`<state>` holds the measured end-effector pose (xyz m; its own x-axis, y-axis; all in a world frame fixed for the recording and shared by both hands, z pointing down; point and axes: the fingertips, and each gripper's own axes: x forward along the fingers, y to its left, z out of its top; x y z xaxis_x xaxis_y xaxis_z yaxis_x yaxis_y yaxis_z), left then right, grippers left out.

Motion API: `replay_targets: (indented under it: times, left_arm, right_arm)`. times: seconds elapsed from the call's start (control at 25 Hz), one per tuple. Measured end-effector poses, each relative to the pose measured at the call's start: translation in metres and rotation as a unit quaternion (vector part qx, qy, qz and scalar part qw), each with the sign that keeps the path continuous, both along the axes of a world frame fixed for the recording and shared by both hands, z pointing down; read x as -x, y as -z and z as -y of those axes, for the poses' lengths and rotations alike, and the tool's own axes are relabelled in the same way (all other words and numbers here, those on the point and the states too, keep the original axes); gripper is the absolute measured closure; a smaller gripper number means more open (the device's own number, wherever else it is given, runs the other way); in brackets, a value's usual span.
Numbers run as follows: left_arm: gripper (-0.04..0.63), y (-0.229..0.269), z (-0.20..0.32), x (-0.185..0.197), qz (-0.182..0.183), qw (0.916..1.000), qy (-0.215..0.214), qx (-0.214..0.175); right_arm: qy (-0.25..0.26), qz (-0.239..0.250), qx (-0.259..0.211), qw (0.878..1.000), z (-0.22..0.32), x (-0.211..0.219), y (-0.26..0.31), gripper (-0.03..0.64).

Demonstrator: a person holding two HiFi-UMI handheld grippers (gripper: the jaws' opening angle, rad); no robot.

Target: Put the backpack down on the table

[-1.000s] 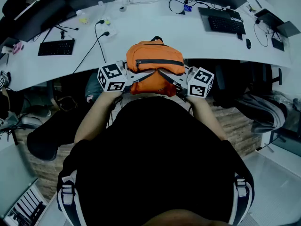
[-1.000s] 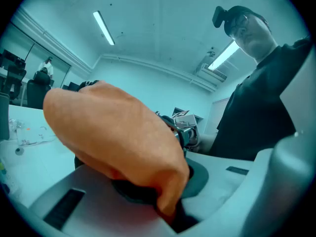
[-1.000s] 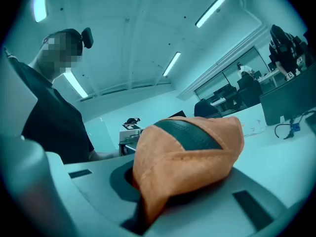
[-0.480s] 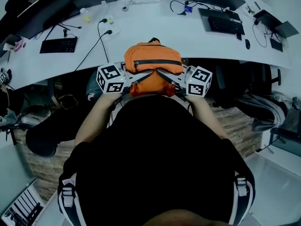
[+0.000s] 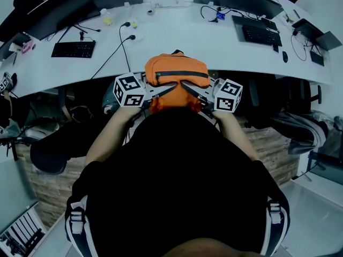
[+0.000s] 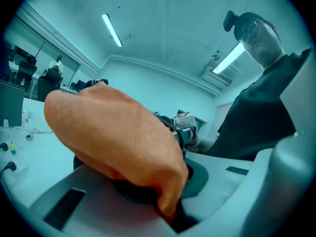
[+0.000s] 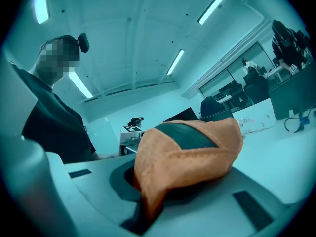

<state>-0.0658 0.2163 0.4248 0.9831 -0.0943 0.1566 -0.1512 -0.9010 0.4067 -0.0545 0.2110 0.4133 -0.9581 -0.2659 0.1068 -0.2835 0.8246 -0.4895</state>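
An orange backpack (image 5: 177, 71) with a black zip hangs over the near edge of the white curved table (image 5: 161, 36), carried between both grippers. My left gripper (image 5: 165, 89) is shut on its left side, and orange fabric (image 6: 118, 142) bulges out from between the jaws (image 6: 170, 215). The right gripper (image 5: 188, 88) is shut on the other side, where orange fabric with a dark strap (image 7: 187, 152) is pinched at the jaws (image 7: 144, 214). The person's body hides the bag's lower part.
On the table lie a keyboard (image 5: 73, 49) at the left, another keyboard (image 5: 259, 35) at the right, monitors along the back and cables (image 5: 122, 42). A dark chair (image 5: 51, 151) stands at the lower left. A grey bag (image 5: 300, 127) lies on the floor at the right.
Both grippers have carried the backpack a little further towards the table. The grip on both sides is the same.
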Motion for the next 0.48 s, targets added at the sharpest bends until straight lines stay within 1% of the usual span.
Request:
replay_targets:
  times: [0.28,0.48]
  left_arm:
    - [0.541,0.0024,-0.0015,-0.0015,-0.001,1.0000,-0.001,-0.002]
    - [0.541,-0.0005,0.0004,-0.0016,-0.002,1.0000,0.005,0.007]
  right_arm:
    - [-0.008,0.010,0.001,1.000,-0.0007,-0.0034,0.0052,0.566]
    - [-0.008,0.014,0.004,1.000,0.0034,-0.0052,0.0041,0.566]
